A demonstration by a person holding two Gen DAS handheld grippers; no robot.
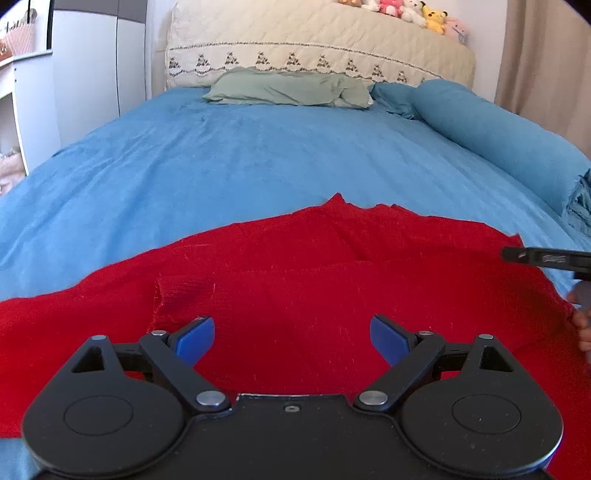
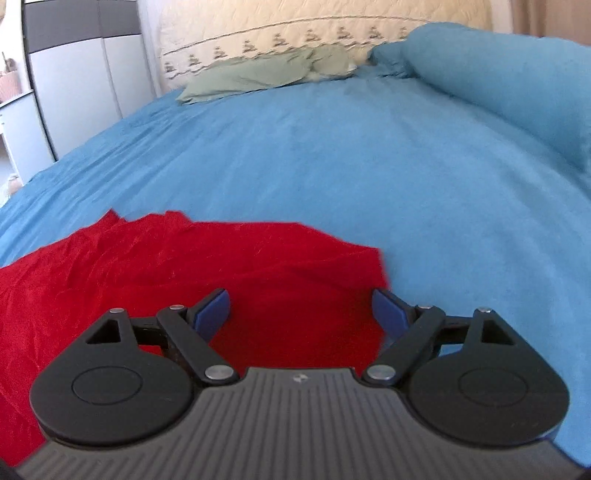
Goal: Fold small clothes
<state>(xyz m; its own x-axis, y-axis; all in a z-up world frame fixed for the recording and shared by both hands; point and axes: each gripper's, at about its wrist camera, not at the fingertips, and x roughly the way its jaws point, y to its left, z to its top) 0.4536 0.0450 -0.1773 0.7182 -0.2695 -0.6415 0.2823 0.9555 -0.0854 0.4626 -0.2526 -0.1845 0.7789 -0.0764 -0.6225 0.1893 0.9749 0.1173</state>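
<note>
A red garment (image 1: 314,266) lies spread on the blue bed sheet (image 1: 258,155), with a small folded flap near its left side. My left gripper (image 1: 291,341) hovers over the near part of the cloth, jaws wide open and empty. In the right wrist view the same red garment (image 2: 192,266) fills the lower left, its right edge ending by the right blue pad. My right gripper (image 2: 301,314) stands open above that right edge with nothing held. Part of the right gripper (image 1: 546,258) and a hand show at the left wrist view's right border.
A green pillow (image 1: 288,88) and a long blue bolster (image 1: 498,133) lie at the head of the bed. A cream quilted headboard (image 1: 317,40) carries several plush toys (image 1: 406,11). White cabinets (image 1: 92,74) stand to the left. Bare blue sheet stretches beyond the garment.
</note>
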